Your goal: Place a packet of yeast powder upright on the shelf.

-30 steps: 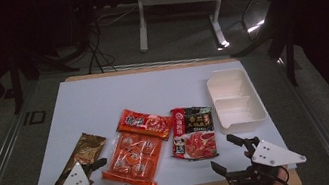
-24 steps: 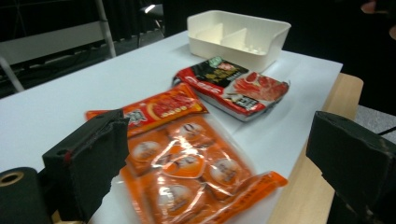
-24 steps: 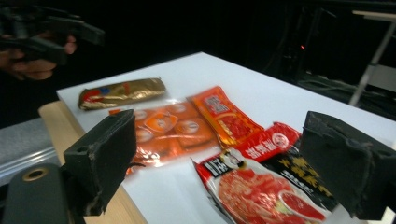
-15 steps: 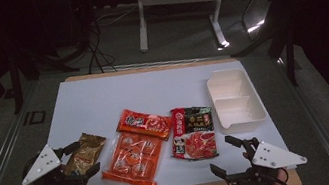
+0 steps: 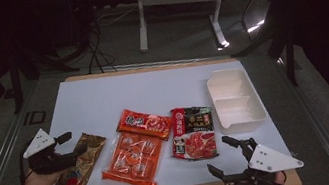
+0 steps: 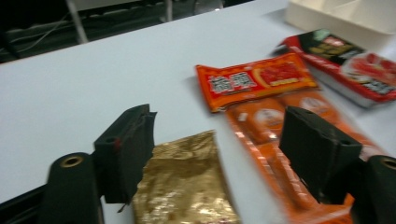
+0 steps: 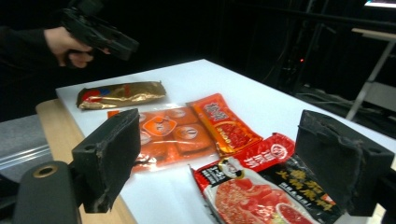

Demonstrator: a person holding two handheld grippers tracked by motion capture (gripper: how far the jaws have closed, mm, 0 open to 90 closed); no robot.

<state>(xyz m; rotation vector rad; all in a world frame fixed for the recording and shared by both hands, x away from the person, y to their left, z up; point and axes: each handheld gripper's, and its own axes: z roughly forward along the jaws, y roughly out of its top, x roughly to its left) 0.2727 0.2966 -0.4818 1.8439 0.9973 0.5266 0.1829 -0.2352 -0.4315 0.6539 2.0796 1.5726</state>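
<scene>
My left gripper [image 5: 67, 145] hung over the gold packet [image 6: 184, 186] at the mat's left edge, its jaws just narrowing, nothing yet pinched. Risk: one pad could snag the adjoining orange packet [image 6: 280, 140]. My right gripper [image 5: 224, 156] sat open, empty.

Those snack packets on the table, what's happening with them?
A person holds a tool in each hand. The left tool hangs over the gold packet, and its jaws have just been closing, but they do not pinch it yet. The right tool waits open near the table's front edge. Three red and orange packets lie in the middle, beside a white tray with nothing in it.
</scene>
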